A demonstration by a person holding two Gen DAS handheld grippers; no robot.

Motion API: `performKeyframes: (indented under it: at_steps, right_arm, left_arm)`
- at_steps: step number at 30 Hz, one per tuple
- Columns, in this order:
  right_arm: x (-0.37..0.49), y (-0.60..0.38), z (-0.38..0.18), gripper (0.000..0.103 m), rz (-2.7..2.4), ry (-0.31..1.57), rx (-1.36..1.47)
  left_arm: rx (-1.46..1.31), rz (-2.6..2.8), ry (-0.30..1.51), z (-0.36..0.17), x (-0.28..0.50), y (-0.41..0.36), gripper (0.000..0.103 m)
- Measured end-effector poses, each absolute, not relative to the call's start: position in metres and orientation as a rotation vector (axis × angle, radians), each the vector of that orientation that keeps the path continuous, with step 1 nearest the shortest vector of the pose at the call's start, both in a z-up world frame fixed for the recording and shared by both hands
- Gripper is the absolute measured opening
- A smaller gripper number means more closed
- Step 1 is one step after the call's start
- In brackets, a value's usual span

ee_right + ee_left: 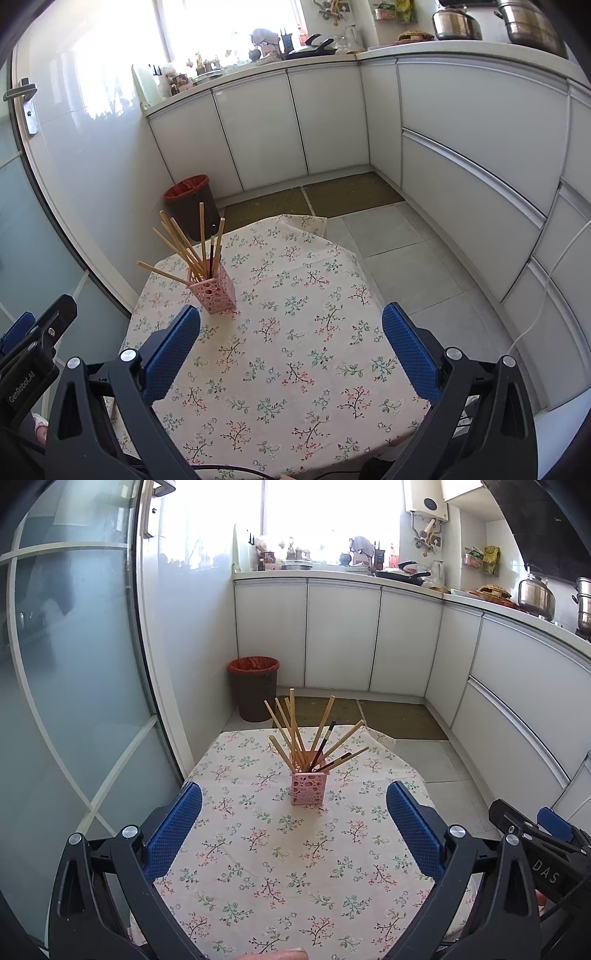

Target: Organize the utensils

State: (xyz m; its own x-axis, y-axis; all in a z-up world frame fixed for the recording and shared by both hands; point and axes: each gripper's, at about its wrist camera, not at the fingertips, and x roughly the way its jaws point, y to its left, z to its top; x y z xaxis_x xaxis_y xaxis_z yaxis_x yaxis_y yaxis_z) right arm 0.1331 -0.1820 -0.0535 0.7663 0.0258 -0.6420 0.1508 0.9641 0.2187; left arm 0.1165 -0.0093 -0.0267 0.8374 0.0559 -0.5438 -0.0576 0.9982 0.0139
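Note:
A pink perforated holder (308, 787) stands upright on the floral tablecloth (280, 867). Several wooden chopsticks (295, 727) and dark chopsticks (325, 742) fan out of it. My left gripper (294, 830) is open and empty, held back from the holder, which sits between and beyond its blue pads (173, 830). In the right wrist view the holder (214, 291) with chopsticks (192, 247) stands at the table's far left, just beyond the left pad (170, 354). My right gripper (291, 350) is open and empty over the cloth (295, 332).
A brown bin with a red liner (254, 686) stands on the floor behind the table. White cabinets (343, 635) run along the back and right, with pots on the counter (535, 596). A glass door (74, 664) is at the left. The right gripper's body (535, 834) shows at the right.

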Motion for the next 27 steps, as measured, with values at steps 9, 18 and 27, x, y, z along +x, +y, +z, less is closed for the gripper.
performKeyframes:
  at_steps: [9,18,27]
  right_arm:
    - [0.1357,-0.1802,-0.0562,0.096,-0.062,0.708,0.265]
    - [0.1369,-0.1797,-0.0592,0.096,-0.053,0.720,0.266]
    - [0.1361,-0.1781,-0.0605,0.096,-0.045,0.723,0.264]
  left_arm:
    - [-0.009,0.066,0.581,-0.0278,0.1188,-0.0068,0.096]
    - [-0.009,0.071,0.591,-0.0290,0.1195,-0.0074,0.096]
    - [-0.010,0.072,0.597,-0.0287,0.1207,-0.0080,0.096]
